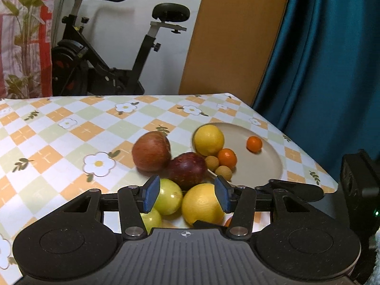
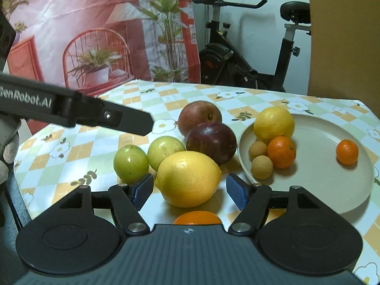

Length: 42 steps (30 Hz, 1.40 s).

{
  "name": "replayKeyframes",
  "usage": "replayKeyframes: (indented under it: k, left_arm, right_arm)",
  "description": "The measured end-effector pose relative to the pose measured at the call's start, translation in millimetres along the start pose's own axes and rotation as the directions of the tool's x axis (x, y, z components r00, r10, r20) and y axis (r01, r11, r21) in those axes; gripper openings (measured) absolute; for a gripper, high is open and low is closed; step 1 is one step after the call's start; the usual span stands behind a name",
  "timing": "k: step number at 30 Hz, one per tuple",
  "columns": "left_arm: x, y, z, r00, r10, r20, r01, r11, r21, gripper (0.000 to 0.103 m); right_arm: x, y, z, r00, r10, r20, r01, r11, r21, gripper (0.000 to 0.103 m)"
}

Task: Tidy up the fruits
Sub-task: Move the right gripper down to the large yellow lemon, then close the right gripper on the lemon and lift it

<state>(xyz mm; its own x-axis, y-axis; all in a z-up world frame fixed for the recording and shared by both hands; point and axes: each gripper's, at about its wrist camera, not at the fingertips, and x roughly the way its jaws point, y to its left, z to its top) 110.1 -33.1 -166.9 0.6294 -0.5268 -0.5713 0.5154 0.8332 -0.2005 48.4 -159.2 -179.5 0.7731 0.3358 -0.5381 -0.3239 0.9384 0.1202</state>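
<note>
Right gripper (image 2: pixel 190 191) sits nearest, blue pads spread wide around the big yellow lemon (image 2: pixel 187 179) but not quite touching it, so nothing's gripped. Left gripper (image 1: pixel 187 197) hovers with its jaws partly apart and empty over that same pile. It's all on a table with an orange-and-green checked flower tablecloth (image 2: pixel 133 97), and a black exercise bike (image 2: pixel 239 54) stands behind. Beyond the lemon lie two green round fruits (image 2: pixel 130 163) and two red apples (image 2: pixel 211 146). A beige round plate (image 2: pixel 315 190) holds another lemon, two small oranges and two little tan fruits.
</note>
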Motion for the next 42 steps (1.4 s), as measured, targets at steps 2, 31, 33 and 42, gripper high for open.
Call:
replayKeyframes:
  k: [2, 31, 33, 42]
  left_arm:
    - [4, -3, 1, 1.000, -0.004, -0.006, 0.004, 1.000, 0.022, 0.053]
    - [24, 2, -3, 0.996, -0.017, -0.088, 0.013, 0.999, -0.046, 0.053]
    - [25, 1, -5, 0.995, -0.007, -0.098, 0.003, 0.999, -0.038, 0.053]
    - [19, -10, -7, 0.995, -0.040, -0.088, 0.044, 0.998, 0.047, 0.043]
  right_arm:
    - [3, 0, -1, 1.000, 0.007, -0.006, -0.007, 1.000, -0.008, 0.071]
    - [11, 0, -6, 1.000, 0.017, -0.004, -0.017, 1.000, -0.005, 0.069]
    - [11, 0, -6, 1.000, 0.017, -0.004, -0.017, 1.000, -0.005, 0.069]
    - [11, 0, -6, 1.000, 0.018, -0.003, -0.018, 1.000, -0.003, 0.069]
